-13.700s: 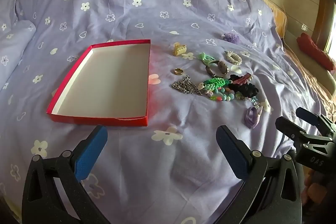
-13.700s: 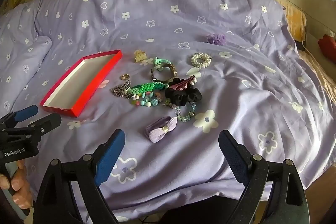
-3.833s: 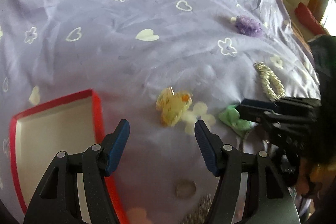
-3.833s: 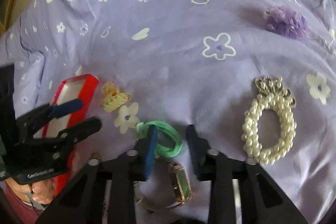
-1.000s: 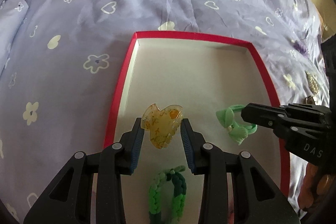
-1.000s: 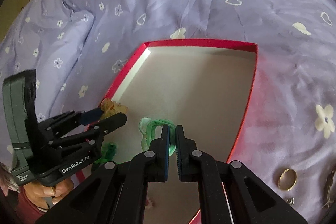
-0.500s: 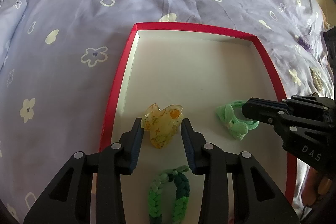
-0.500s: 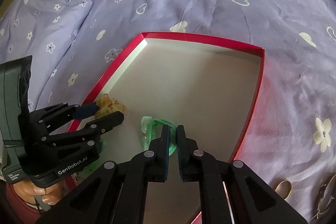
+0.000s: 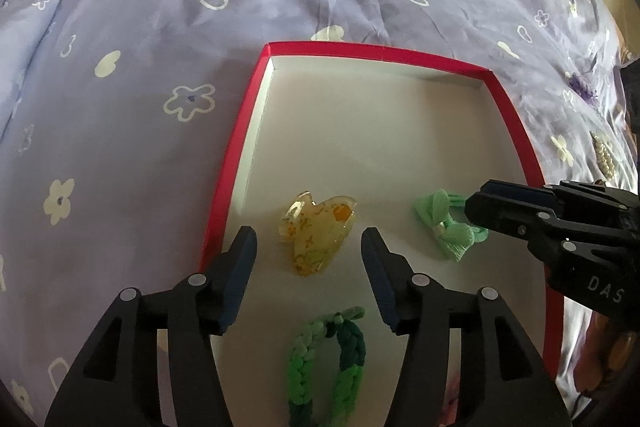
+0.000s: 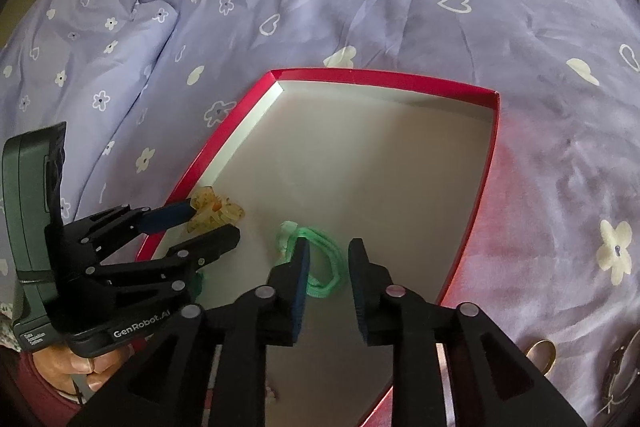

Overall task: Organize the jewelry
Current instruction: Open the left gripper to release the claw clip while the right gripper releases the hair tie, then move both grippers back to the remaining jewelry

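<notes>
A red box (image 9: pixel 236 151) with a pale inside lies on the purple bedspread; it also shows in the right wrist view (image 10: pixel 472 223). Inside lie a yellow hair claw (image 9: pixel 316 233), a green bow hair tie (image 9: pixel 448 227) and a green braided bracelet (image 9: pixel 328 359). My left gripper (image 9: pixel 308 251) is open around the hair claw, which rests on the box floor. My right gripper (image 10: pixel 326 259) is open, its fingers either side of the green hair tie (image 10: pixel 320 259) on the box floor. The claw also shows in the right wrist view (image 10: pixel 216 211).
A gold ring (image 10: pixel 540 353) and a watch (image 10: pixel 624 367) lie on the bedspread right of the box. A pearl bracelet (image 9: pixel 602 155) and a purple flower piece (image 9: pixel 580 87) lie further right. A folded quilt edge (image 10: pixel 100 39) rises at the left.
Both grippers have opened. The left has let go of the yellow hair claw and the right has let go of the green hair tie; both now rest in the box.
</notes>
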### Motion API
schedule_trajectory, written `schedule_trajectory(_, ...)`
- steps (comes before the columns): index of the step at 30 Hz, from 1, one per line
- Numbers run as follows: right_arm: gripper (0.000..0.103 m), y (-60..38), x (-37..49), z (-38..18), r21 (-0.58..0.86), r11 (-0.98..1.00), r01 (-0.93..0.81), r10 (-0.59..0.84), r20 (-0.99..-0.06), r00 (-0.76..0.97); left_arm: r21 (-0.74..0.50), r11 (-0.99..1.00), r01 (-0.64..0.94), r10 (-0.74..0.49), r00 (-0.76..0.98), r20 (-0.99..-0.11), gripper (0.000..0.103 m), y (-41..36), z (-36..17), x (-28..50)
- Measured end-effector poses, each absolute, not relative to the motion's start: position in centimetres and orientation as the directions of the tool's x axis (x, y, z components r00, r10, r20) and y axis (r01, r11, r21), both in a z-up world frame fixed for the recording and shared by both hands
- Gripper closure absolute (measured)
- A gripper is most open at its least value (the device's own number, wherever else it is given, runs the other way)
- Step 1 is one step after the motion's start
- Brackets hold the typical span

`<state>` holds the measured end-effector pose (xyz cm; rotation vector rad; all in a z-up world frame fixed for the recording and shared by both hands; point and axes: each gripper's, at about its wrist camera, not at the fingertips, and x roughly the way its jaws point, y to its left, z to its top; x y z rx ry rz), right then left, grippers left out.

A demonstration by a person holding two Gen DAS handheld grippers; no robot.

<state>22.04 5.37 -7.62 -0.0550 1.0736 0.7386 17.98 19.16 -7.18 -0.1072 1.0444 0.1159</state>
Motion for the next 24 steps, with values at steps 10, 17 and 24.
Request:
schedule_trajectory(10, 0.065, 1.3, 20.7, -4.5, 0.357, 0.763, -0.539, 0.578, -0.750, 0.321, -0.070, 0.980, -0.184, 0.040, 0.536, -0.844, 0.035, 19.3, -4.9, 15.4)
schedule_trajectory(17, 0.064, -4.8, 19.2, -2.7, 0.379, 0.794, -0.476, 0.576, -0.719, 0.388, -0.133, 0.979, -0.155, -0.017, 0.589, -0.808, 0.035, 16.9, -2.5, 13.3)
schedule_trajectory(24, 0.063, -10.8, 18.2, -2.0, 0.372, 0.839, -0.397, 0.531, -0.719, 0.448, -0.146, 0.987, -0.066, -0.074, 0.621, -0.781, 0.035, 12.5, -0.5, 12.6)
